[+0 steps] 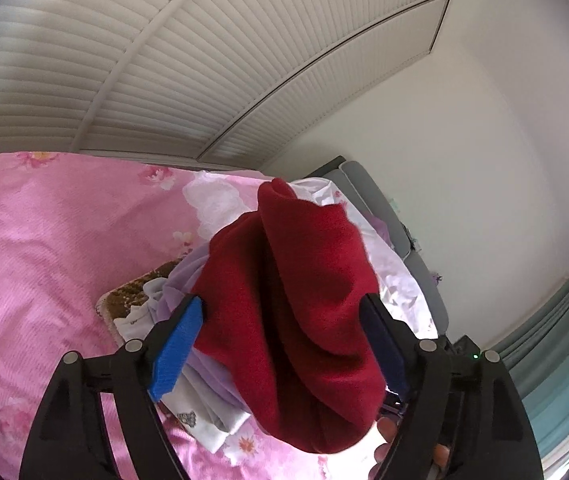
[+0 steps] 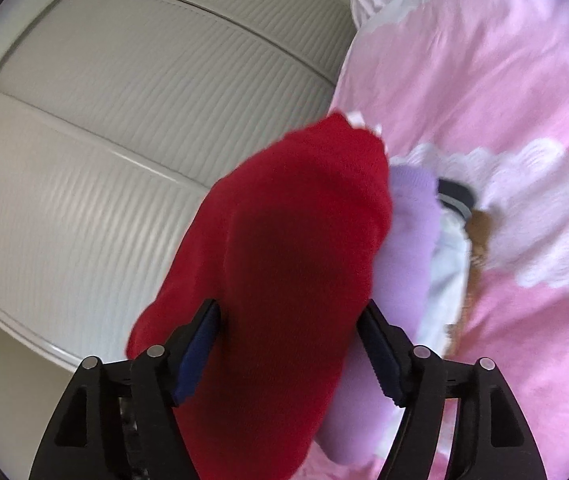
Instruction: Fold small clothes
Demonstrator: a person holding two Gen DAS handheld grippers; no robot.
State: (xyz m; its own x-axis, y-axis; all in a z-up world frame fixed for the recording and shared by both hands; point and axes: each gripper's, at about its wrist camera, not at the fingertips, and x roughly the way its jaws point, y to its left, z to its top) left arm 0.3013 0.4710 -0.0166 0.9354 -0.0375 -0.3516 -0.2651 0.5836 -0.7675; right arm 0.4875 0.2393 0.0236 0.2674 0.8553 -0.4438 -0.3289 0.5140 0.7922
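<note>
A dark red knitted garment (image 1: pixel 300 292) hangs bunched between the fingers of my left gripper (image 1: pixel 284 320), whose jaws stand wide with the cloth between them. In the right wrist view the same red garment (image 2: pixel 292 248) fills the gap of my right gripper (image 2: pixel 290 332), also held wide around it. Whether either pair of pads is pressing the cloth is not clear. Behind it lies a lilac garment (image 2: pixel 404 240) on a pile with white clothes (image 1: pixel 204 408).
A pink floral bedspread (image 1: pixel 44 248) covers the bed. A brown patterned item (image 1: pixel 132 292) lies under the pile. White louvred wardrobe doors (image 2: pixel 104 120) stand close. A grey headboard (image 1: pixel 384 208) and teal curtain (image 1: pixel 556 360) are at the right.
</note>
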